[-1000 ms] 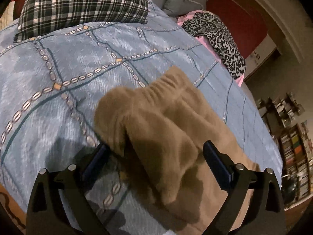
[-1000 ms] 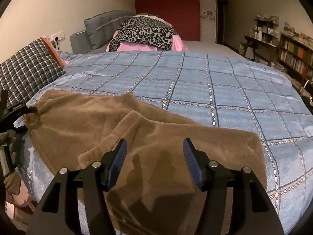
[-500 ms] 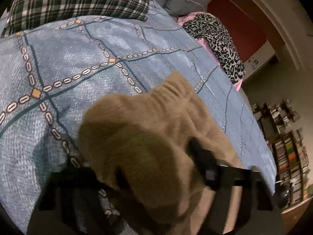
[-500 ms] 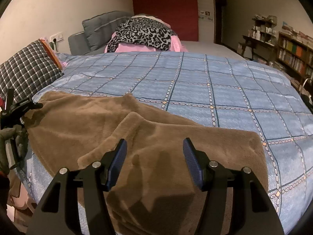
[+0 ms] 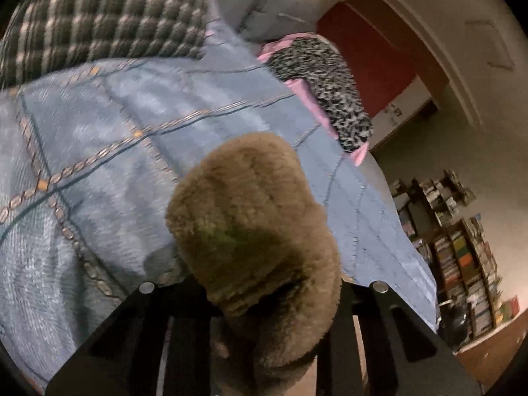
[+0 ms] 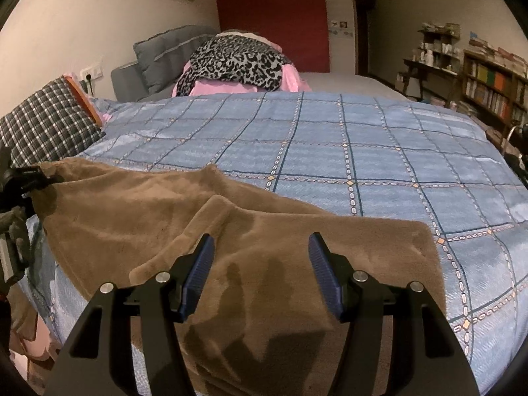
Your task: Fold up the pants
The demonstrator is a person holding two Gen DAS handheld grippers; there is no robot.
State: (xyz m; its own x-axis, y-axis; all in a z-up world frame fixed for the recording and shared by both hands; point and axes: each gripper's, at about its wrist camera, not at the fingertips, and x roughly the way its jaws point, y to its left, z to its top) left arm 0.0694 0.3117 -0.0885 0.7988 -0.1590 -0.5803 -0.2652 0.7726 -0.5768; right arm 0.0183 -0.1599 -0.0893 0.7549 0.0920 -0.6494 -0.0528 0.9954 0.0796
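Note:
The brown fleece pants lie spread across the near part of the blue checked bedspread. My left gripper is shut on the bunched waistband end of the pants, which bulges up between its arms and hides the fingertips. It also shows in the right wrist view at the far left, pinching the pants' corner. My right gripper is open and empty, hovering just above the pants' leg end near the bed's front edge.
A plaid pillow lies at the left of the bed. A leopard-print cloth on a pink pile and grey cushions sit at the far end. Bookshelves stand to the right.
My left gripper has closed on the waistband end and bunched it up. My right gripper has stayed open above the leg end.

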